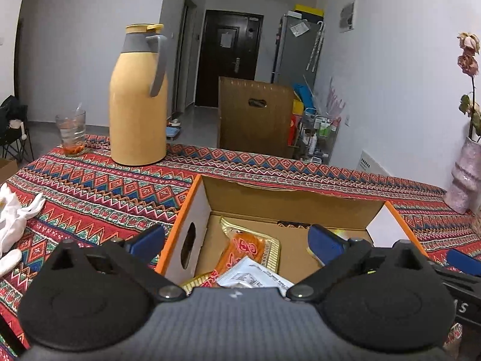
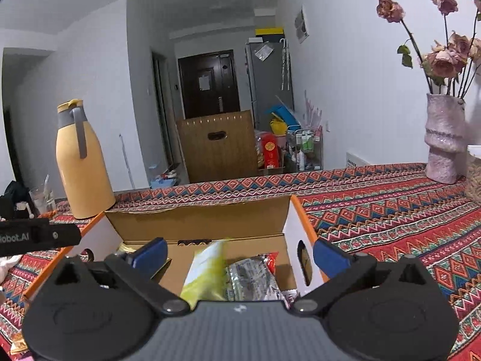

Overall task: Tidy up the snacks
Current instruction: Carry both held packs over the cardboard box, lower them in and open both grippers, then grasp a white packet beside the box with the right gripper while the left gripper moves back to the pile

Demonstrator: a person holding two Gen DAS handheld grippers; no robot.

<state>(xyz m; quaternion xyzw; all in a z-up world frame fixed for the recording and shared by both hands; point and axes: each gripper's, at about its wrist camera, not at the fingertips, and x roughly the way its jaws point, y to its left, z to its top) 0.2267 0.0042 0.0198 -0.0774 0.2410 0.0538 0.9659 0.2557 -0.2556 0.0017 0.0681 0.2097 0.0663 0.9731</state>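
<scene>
An open cardboard box (image 1: pixel 288 201) with orange edges sits on the patterned tablecloth. Inside lie an orange and gold snack packet (image 1: pixel 246 251) and a white packet (image 1: pixel 255 276). My left gripper (image 1: pixel 237 240) hangs over the box's left part, jaws wide apart, nothing between the blue pads. In the right wrist view the same box (image 2: pixel 198 213) holds a yellow-green packet (image 2: pixel 207 270), blurred as if falling, and a silvery packet (image 2: pixel 249 276). My right gripper (image 2: pixel 240 255) stands open above them, gripping nothing. Its blue finger shows at the right edge of the left wrist view.
A tall yellow thermos (image 1: pixel 138 96) and a glass (image 1: pixel 71 134) stand at the table's far left. A pink vase (image 2: pixel 443 138) with dried roses stands at the far right. White cloth (image 1: pixel 15 216) lies at the left edge. A wicker chair back (image 1: pixel 255 117) rises behind the table.
</scene>
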